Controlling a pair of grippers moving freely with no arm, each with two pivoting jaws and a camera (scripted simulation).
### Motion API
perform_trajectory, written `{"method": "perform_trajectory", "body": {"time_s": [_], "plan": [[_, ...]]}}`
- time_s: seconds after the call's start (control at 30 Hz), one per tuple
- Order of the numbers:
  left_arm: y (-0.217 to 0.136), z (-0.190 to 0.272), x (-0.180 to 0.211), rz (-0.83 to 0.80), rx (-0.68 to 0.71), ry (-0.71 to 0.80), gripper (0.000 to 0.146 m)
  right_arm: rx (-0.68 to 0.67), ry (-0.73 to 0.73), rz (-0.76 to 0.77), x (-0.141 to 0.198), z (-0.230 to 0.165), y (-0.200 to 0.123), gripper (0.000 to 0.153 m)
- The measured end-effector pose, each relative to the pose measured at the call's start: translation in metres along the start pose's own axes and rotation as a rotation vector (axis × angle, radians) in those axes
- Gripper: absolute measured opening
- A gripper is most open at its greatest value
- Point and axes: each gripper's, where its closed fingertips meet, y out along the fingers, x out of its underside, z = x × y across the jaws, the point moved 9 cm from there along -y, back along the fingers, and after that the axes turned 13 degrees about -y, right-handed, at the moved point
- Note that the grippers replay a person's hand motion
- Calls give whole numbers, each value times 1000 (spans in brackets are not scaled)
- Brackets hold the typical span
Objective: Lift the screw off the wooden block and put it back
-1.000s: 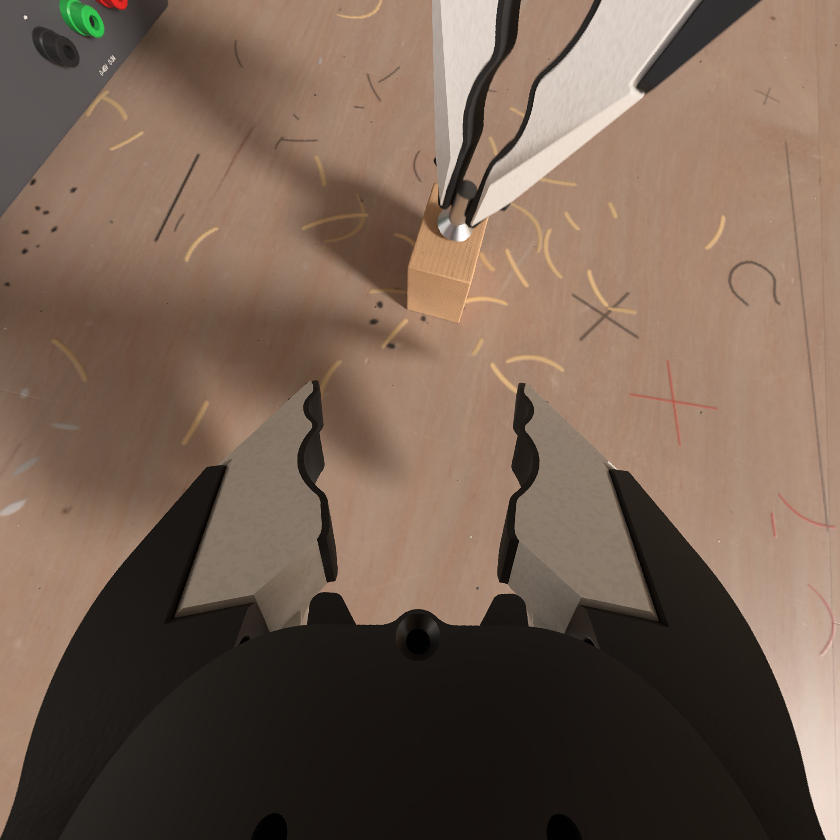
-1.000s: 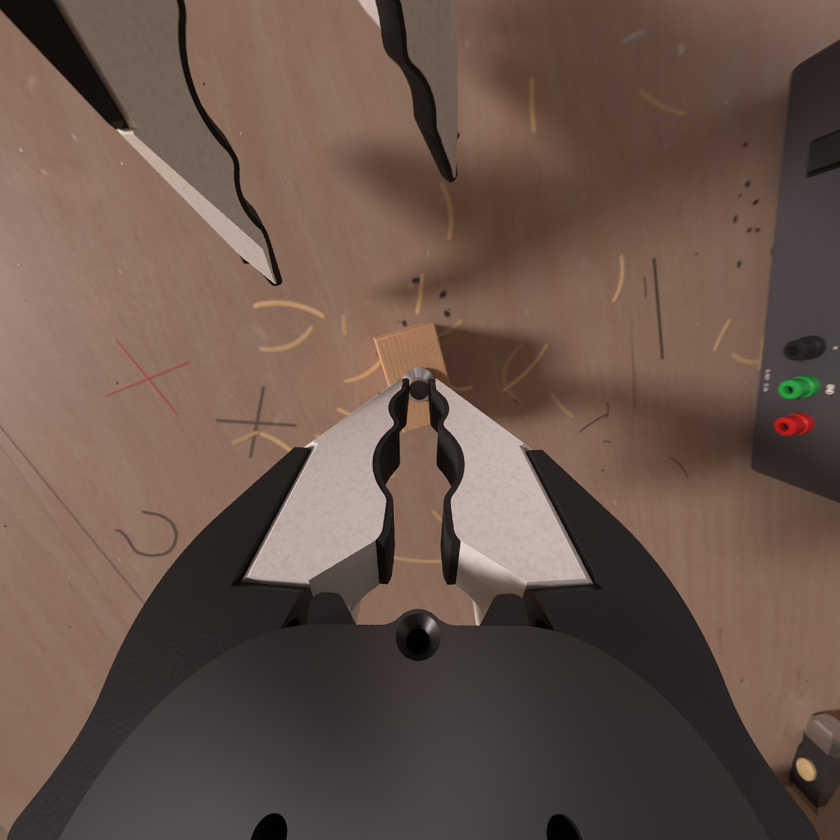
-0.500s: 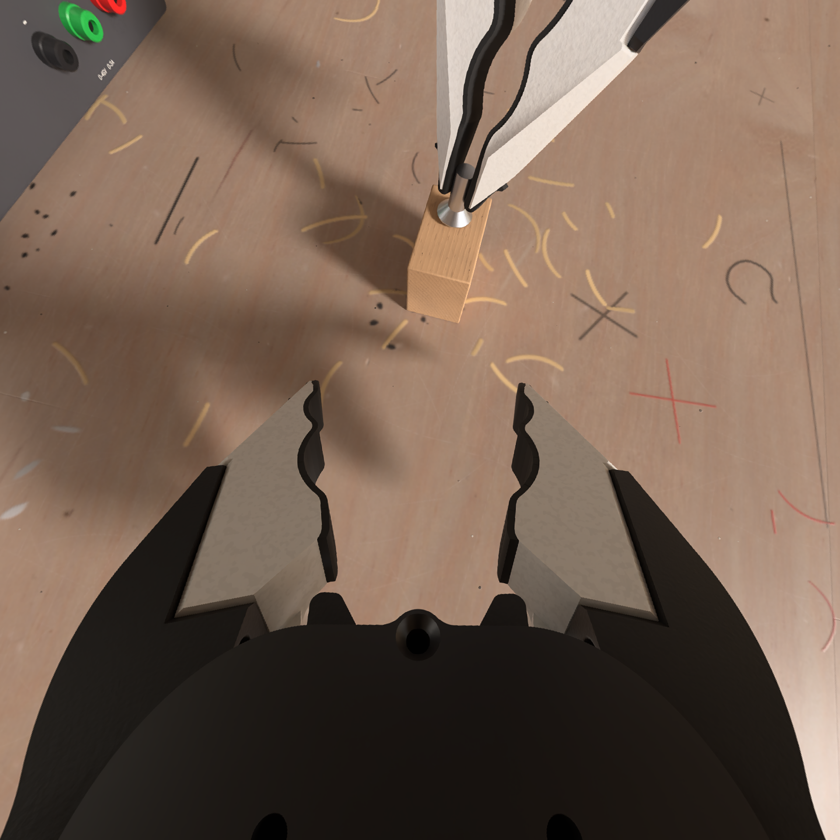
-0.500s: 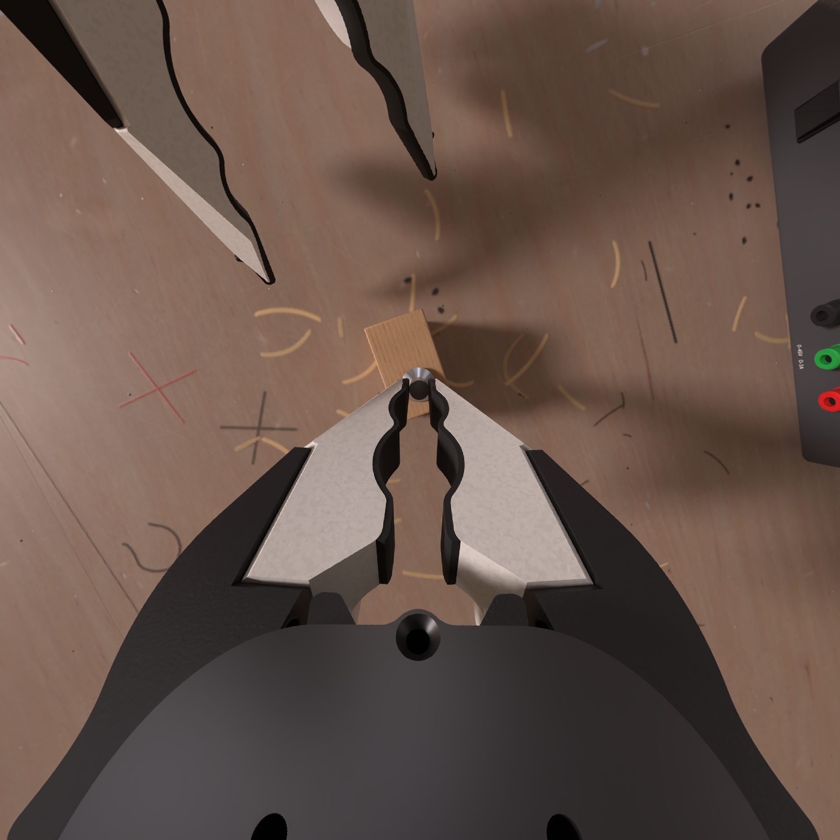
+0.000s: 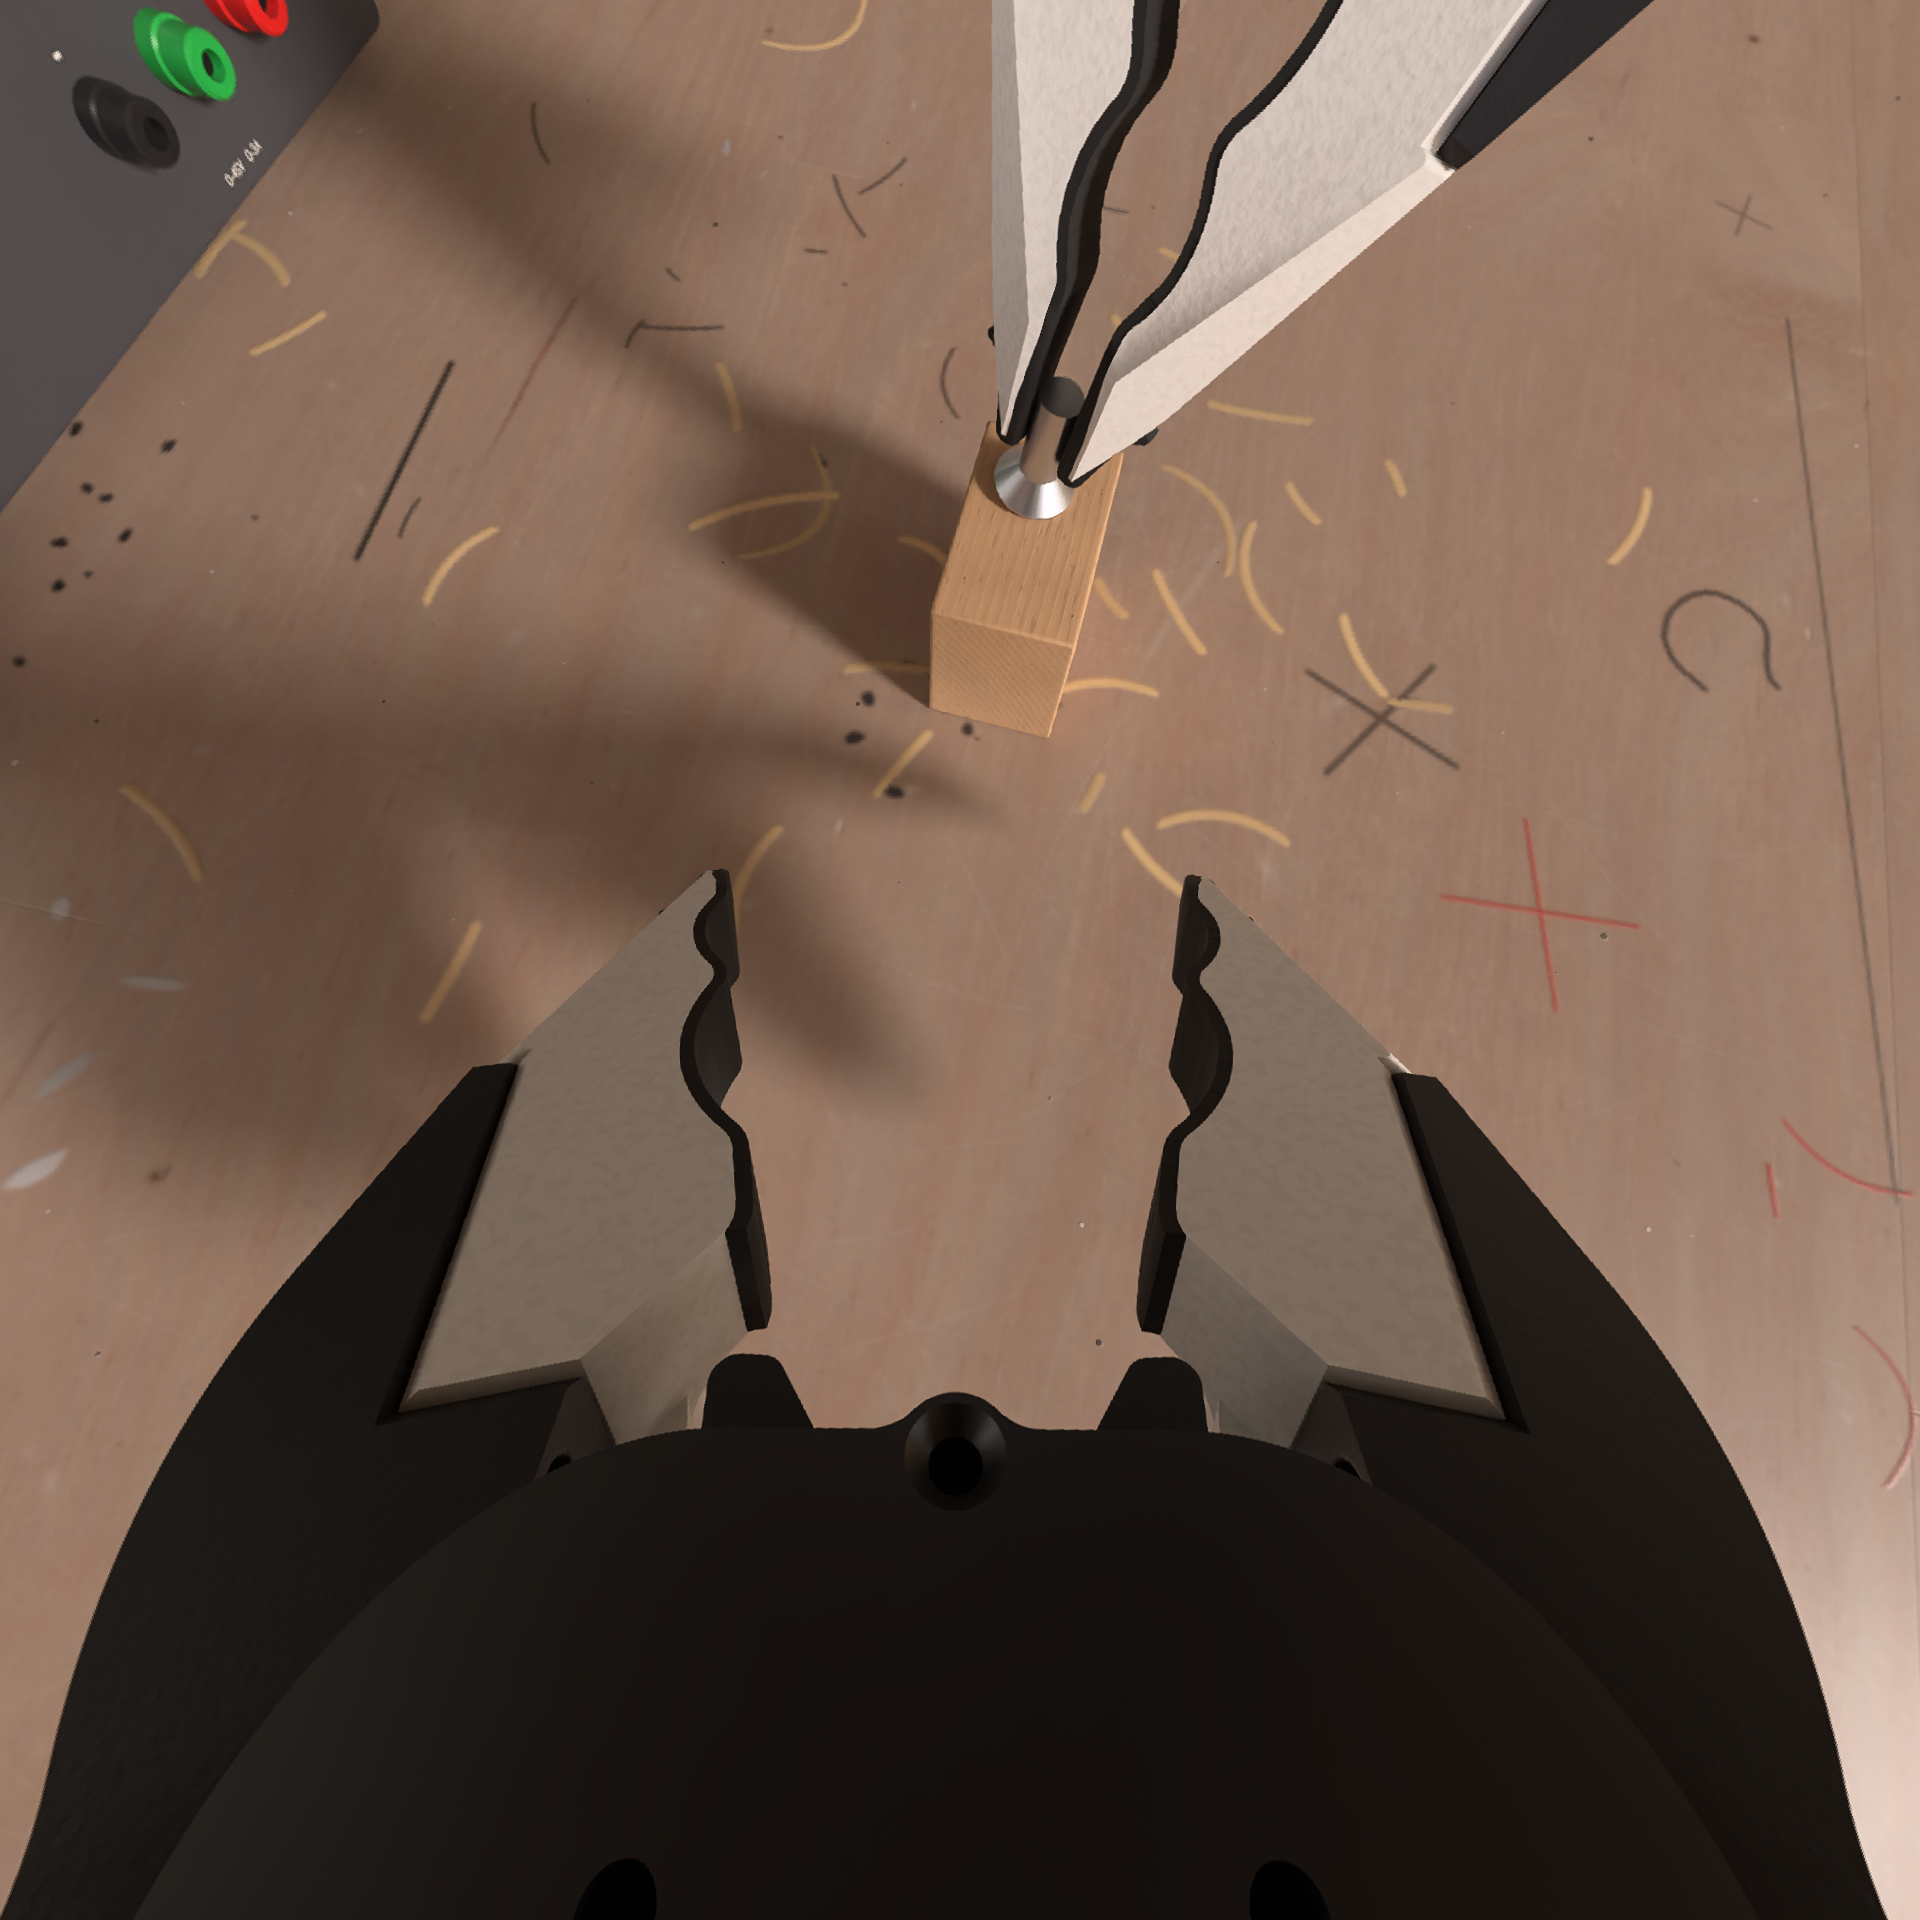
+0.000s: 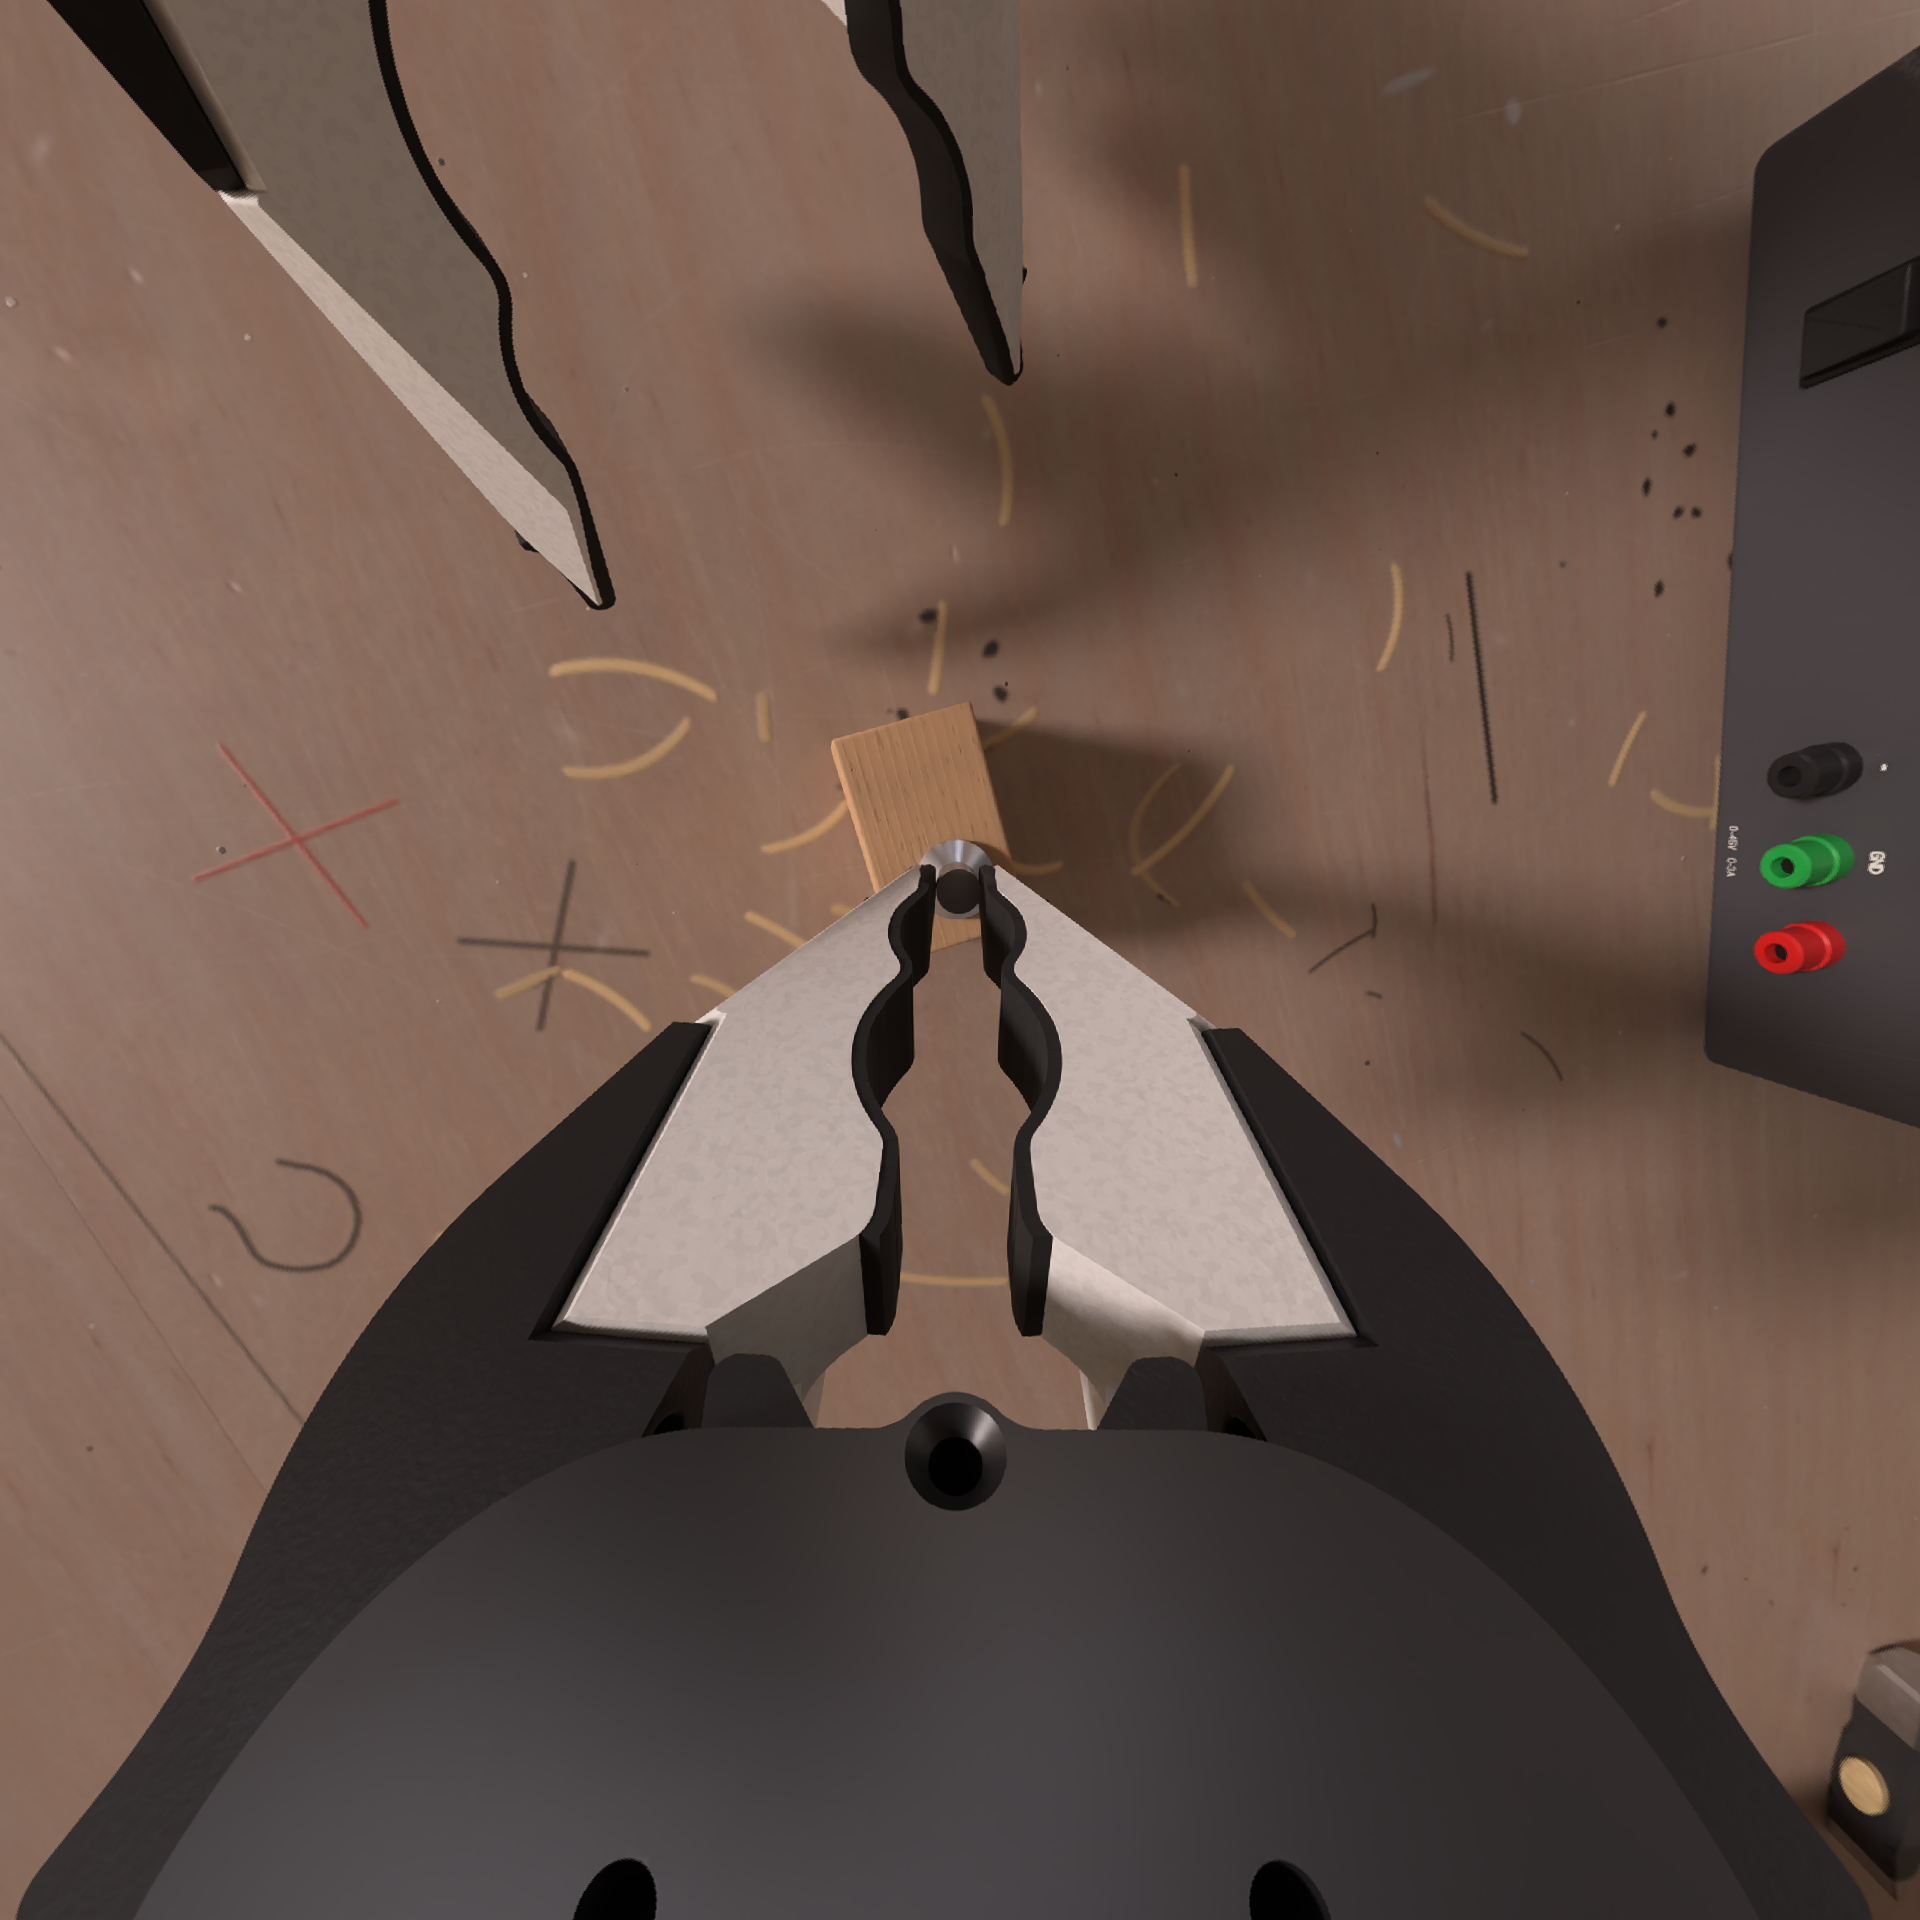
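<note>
A small wooden block (image 5: 1013, 603) stands on the bench; it also shows in the right wrist view (image 6: 909, 790). A metal screw (image 5: 1031, 497) stands head down at the block's far end, shaft pointing up. I cannot tell whether the head touches the wood. My right gripper (image 6: 955, 878) is shut on the screw's shaft (image 6: 956, 889); in the left wrist view it (image 5: 1044, 452) reaches down from the top. My left gripper (image 5: 954, 881) is open and empty, held short of the block. Its fingers also show at the top of the right wrist view (image 6: 800, 486).
A black power supply (image 5: 156, 156) with green, red and black sockets sits at one side of the bench; it also shows in the right wrist view (image 6: 1818, 623). A small grey and brass object (image 6: 1870, 1766) lies near the right gripper. Wood shavings and pencil marks cover the bench.
The right gripper, still shut on the screw, shifted slightly over the block's far end and then partly back. The left gripper has not moved.
</note>
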Motion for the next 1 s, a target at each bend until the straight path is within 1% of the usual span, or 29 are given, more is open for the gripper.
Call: {"method": "perform_trajectory", "body": {"time_s": [0.2, 0.37, 0.43, 0.53, 0.6, 0.63, 0.67, 0.87, 1.0], "plan": [[0, 0, 0, 1, 1, -1, 85, 1, -12, -26, -2, 0, 0, 8], [0, 0, 0, 1, 2, 0, 85, -2, 2, -16, -1, 0, 0, 8], [0, 0, 0, 1, 3, 0, 85, -21, 42, 12, 2, 2, 0, 8], [1, 0, 0, 0, 6, 2, 85, -56, 105, 112, 6, 5, -2, 9], [1, 0, 0, 0, 7, 3, 85, -44, 80, 161, 7, 4, -2, 29], [1, 0, 0, 1, 7, 3, 85, -31, 54, 152, 7, 3, -1, 37], [1, 0, 0, 0, 7, 4, 85, -19, 33, 139, 7, 2, 1, 40], [0, 0, 0, -1, 8, 6, 85, -7, -11, 114, 6, 1, 5, 41], [0, 0, 0, -2, 8, 6, 85, -2, -12, 111, 6, 0, 5, 40]]}}
